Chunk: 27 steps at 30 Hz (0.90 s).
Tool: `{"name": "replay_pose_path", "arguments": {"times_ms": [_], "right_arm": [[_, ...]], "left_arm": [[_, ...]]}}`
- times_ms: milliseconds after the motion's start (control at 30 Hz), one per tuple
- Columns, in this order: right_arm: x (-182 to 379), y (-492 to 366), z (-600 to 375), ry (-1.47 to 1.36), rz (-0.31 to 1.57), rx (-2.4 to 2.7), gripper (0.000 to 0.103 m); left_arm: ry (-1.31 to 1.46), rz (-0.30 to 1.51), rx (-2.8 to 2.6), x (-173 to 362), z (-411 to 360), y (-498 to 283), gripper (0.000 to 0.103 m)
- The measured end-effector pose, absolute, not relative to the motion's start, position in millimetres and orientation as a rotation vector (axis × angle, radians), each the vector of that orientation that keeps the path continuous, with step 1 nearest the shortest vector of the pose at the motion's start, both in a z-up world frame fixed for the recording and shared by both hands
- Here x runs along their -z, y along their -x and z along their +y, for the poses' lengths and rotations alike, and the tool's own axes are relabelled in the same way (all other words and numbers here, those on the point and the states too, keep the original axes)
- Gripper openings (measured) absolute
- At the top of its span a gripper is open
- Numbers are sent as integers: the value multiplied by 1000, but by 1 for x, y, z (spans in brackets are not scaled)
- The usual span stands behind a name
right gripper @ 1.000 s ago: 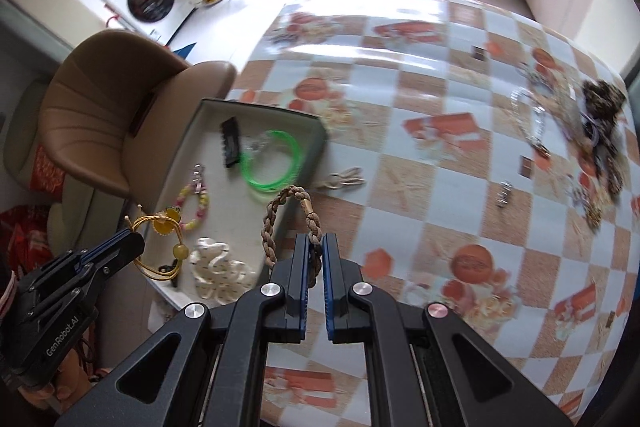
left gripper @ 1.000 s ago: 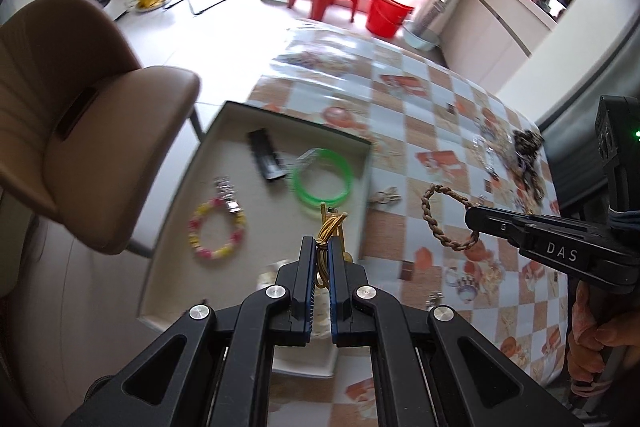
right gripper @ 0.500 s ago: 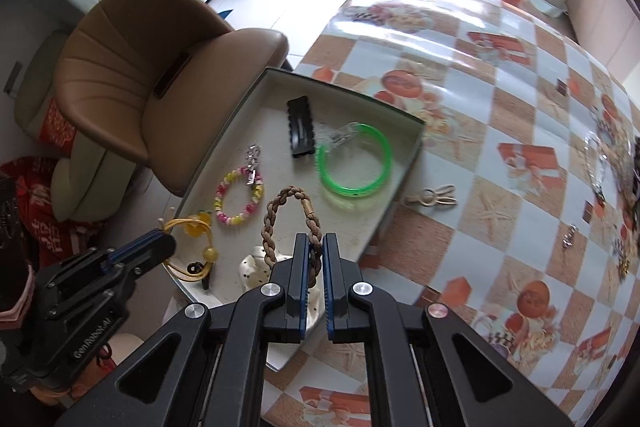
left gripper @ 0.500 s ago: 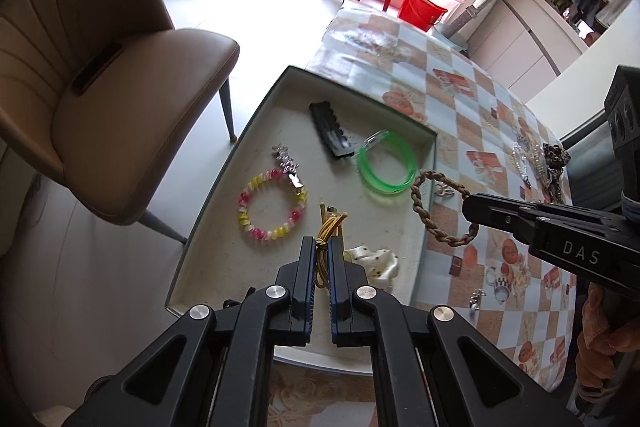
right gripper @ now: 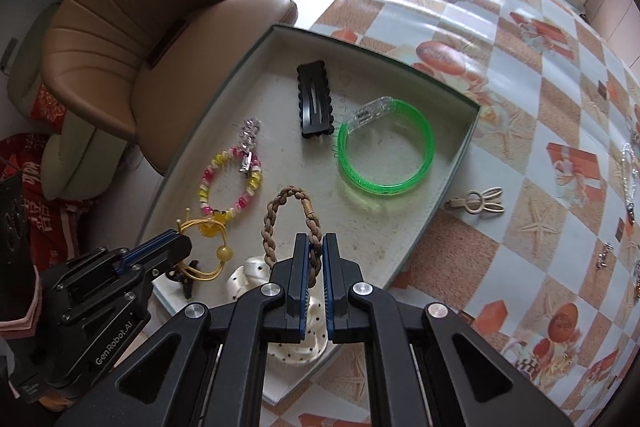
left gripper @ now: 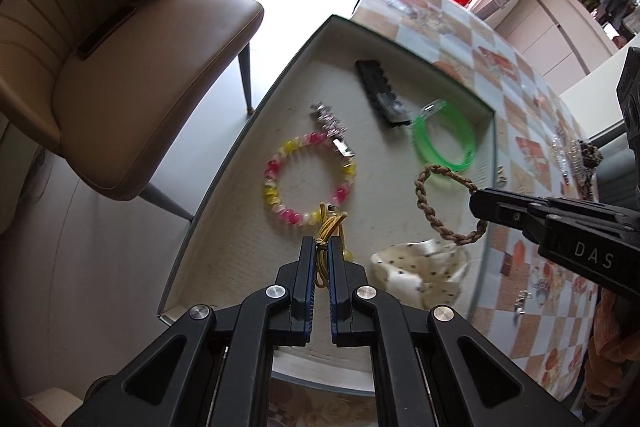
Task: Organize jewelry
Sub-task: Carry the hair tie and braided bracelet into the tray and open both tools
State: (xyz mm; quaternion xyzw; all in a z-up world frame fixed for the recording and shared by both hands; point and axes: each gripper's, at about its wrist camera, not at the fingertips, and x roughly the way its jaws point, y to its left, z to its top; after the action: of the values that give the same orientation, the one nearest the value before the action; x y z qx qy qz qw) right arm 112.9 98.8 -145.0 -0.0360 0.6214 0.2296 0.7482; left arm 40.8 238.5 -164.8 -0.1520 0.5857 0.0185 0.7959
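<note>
Polka-dot scrunchie (right gripper: 296,339) half behind right gripper (right gripper: 316,259)

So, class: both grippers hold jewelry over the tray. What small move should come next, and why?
Probably lower a little further, then open. The right gripper pinches the braided bracelet and the left gripper pinches the yellow hair tie, both hanging just above bare spots in the tray.

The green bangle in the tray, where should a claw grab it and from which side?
Grip the green bangle across its band on the open near arc, coming straight down from above. It lies flat on the tray floor, so one finger fits inside the ring. Avoid the clear clasp beside the black hair clip.
</note>
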Motion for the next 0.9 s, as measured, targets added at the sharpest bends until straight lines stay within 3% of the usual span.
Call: {"name": "replay_pose_path", "arguments": {"times_ms": [767,900], "right_arm": [[195,-122,96,83,1410,-463,9],[200,-126,94,78,1419,-464,16]], "left_arm": [[136,1307,-126,184,226,-43,9],[122,1306,-135,184,224,-42,9]]}}
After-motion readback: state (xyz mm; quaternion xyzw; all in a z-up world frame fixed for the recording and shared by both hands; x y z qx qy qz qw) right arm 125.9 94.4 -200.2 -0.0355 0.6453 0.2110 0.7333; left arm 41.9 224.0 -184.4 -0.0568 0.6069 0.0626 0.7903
